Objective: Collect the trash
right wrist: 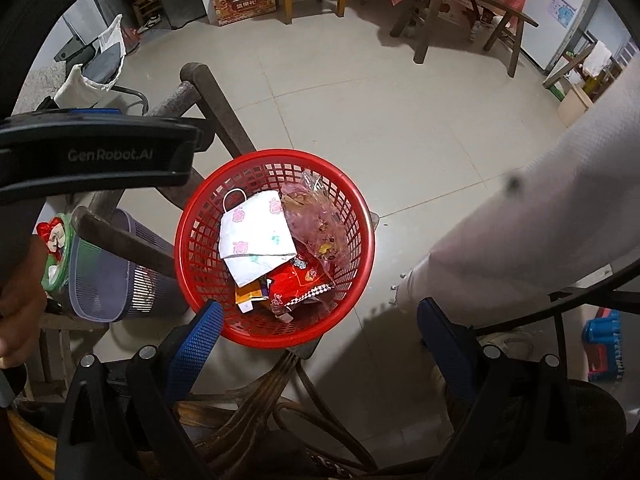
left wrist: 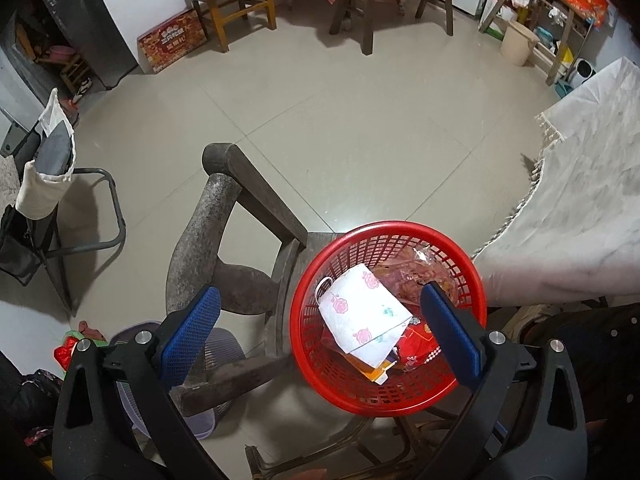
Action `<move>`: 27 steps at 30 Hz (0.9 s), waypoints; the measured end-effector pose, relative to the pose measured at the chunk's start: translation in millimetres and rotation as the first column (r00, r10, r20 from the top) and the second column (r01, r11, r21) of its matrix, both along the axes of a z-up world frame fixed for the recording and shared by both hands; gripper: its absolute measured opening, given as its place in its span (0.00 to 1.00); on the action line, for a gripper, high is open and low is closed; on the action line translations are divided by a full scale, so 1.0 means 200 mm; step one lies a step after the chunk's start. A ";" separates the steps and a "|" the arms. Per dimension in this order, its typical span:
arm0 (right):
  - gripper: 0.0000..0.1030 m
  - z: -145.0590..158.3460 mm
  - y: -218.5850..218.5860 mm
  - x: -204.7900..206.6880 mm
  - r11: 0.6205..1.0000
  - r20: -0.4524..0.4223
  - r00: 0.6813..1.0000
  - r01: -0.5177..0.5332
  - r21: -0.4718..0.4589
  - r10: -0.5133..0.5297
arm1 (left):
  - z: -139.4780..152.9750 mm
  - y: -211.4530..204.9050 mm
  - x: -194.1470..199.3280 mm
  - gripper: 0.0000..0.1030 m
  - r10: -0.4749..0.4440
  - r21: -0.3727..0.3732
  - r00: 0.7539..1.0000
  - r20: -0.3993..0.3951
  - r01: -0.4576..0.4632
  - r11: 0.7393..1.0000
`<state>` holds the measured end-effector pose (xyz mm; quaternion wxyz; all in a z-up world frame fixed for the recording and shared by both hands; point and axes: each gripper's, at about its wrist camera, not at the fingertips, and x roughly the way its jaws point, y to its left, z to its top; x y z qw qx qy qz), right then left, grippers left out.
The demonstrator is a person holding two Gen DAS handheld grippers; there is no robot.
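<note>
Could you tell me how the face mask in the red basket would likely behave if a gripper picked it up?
The mask looks like thin, creased fabric, so it would probably flop and fold rather than hold shape. It seems very light, lying atop the wrappers in the basket. Its ear loop sticks up and might snag.

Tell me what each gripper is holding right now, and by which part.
Nothing is held. The left gripper and right gripper are both open and empty above the red basket, where the face mask and wrappers lie.
</note>
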<state>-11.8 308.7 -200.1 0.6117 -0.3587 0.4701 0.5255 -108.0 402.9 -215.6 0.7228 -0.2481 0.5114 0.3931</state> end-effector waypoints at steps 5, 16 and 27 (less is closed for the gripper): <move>0.93 0.01 -0.01 0.00 1.000 0.007 1.000 -0.006 0.008 0.005 | 0.01 -0.01 0.00 0.93 -0.005 0.002 1.000 0.001 0.005 1.000; 0.93 0.03 -0.01 -0.01 1.000 0.020 1.000 -0.022 0.018 0.022 | 0.01 -0.01 0.01 0.93 -0.003 -0.004 1.000 0.004 0.003 1.000; 0.93 0.04 -0.01 -0.01 0.999 0.024 0.999 -0.024 0.025 0.024 | 0.01 -0.01 0.01 0.93 -0.004 -0.003 1.000 0.003 0.004 1.000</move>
